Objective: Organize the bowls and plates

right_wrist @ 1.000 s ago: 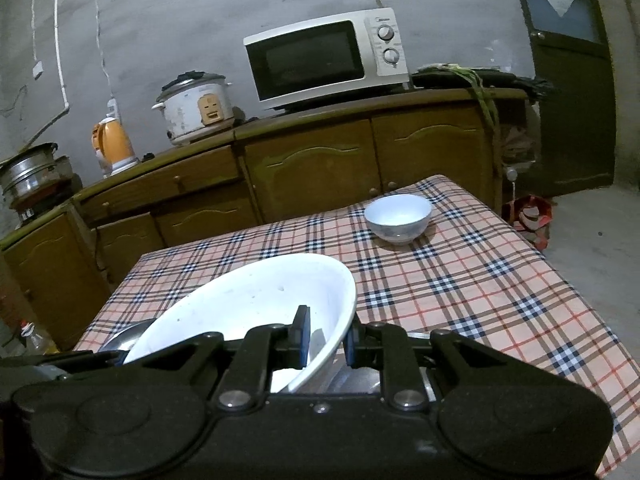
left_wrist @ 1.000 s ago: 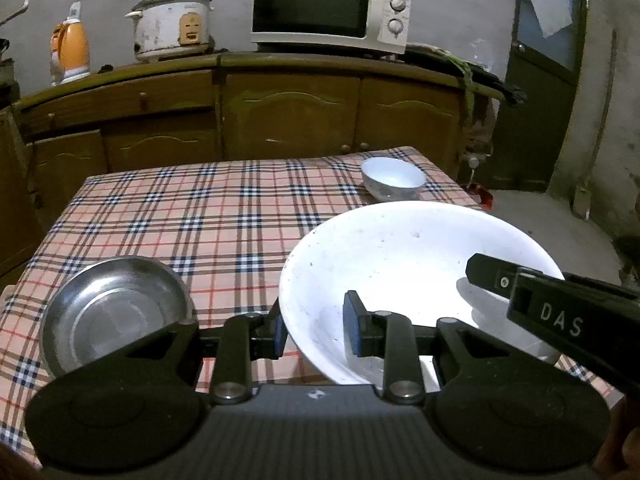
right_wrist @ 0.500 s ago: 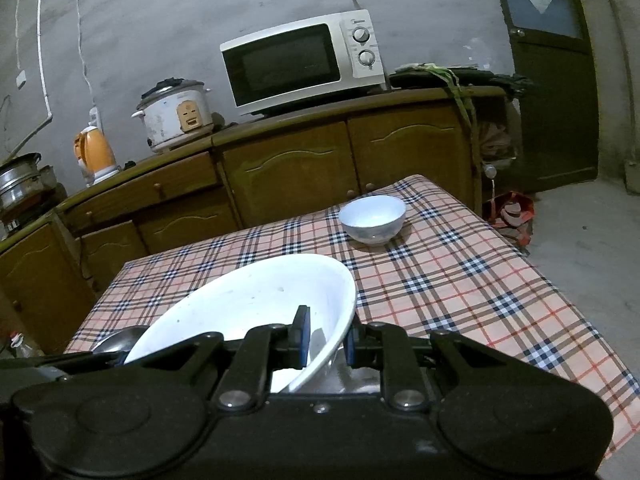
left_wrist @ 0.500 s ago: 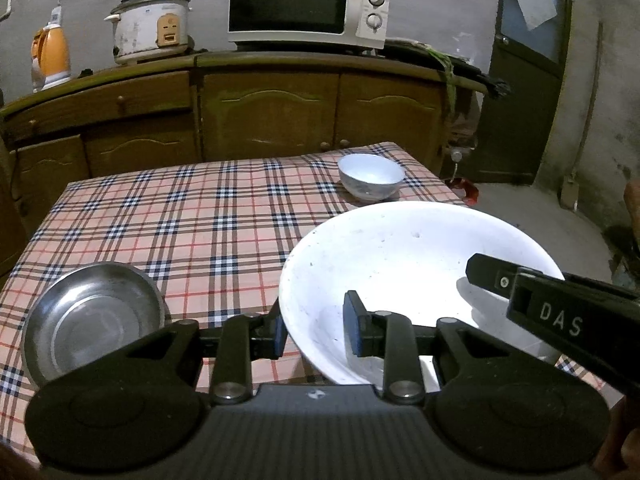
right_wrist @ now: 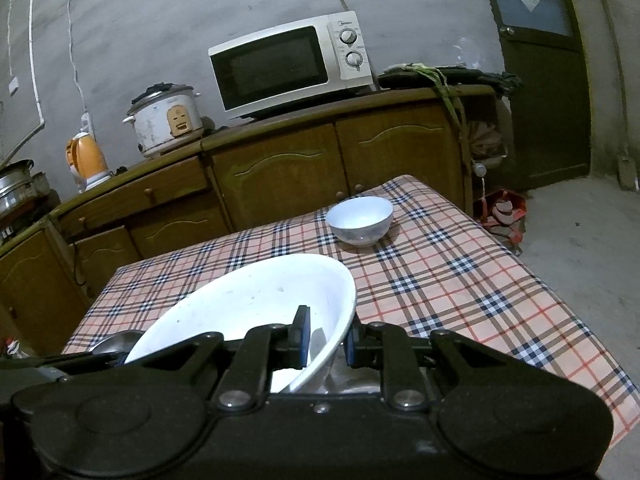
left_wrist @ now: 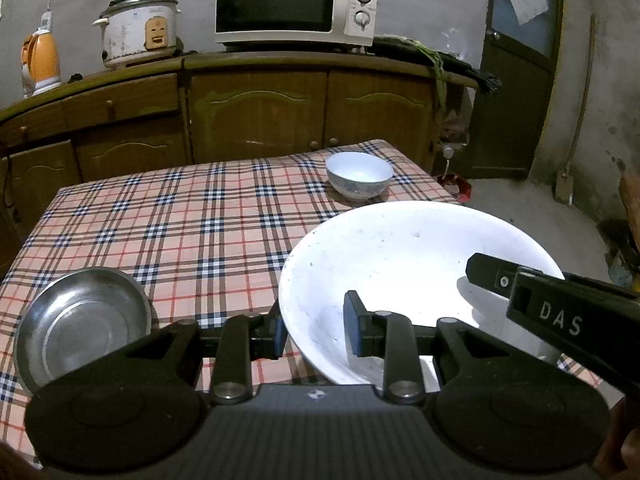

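Plaid table [left_wrist: 168, 232], steel bowl [left_wrist: 82, 330] clear left-cam only

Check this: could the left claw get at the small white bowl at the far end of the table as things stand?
Probably not yet. The left claw is clamped on the rim of the big white basin, which the right claw grips too. The checked cloth toward the small white bowl lies bare, but the basin must be released first.

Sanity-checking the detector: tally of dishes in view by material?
White ceramic: 2, the large white bowl held in both grippers' jaws and the small white bowl on the table.
Steel: 1, the steel dish.
Total: 3.
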Motion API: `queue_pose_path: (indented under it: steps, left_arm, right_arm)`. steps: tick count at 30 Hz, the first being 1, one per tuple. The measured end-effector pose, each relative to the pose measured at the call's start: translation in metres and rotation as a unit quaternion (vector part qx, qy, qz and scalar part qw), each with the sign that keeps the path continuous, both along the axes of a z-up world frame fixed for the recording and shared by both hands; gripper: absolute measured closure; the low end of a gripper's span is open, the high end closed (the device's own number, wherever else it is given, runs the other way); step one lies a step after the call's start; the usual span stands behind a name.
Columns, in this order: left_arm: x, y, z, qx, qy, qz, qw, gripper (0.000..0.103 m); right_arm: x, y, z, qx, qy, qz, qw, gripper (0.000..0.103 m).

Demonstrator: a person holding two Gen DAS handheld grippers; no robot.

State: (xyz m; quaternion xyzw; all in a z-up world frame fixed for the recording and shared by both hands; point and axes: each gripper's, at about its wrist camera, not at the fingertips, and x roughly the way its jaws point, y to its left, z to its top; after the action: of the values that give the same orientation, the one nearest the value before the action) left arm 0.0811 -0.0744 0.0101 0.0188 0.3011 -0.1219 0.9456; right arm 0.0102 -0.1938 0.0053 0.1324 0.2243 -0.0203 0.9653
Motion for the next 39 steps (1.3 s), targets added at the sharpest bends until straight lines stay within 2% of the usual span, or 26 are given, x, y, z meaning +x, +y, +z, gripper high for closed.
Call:
queue_pose_path:
  steps: [17,39]
  left_arm:
    - [0.007,-0.011,-0.012,0.0,0.017,-0.013,0.9998,0.073]
    - [0.012,-0.011,-0.042,0.023,0.07,-0.007,0.9972,0.073]
  right_arm:
    - [0.002,-0.011,-0.011,0.007,0.011,-0.011,1.0,0.08]
    - [0.012,-0.019,-0.051,0.032,0.061,0.006,0.998,0.08]
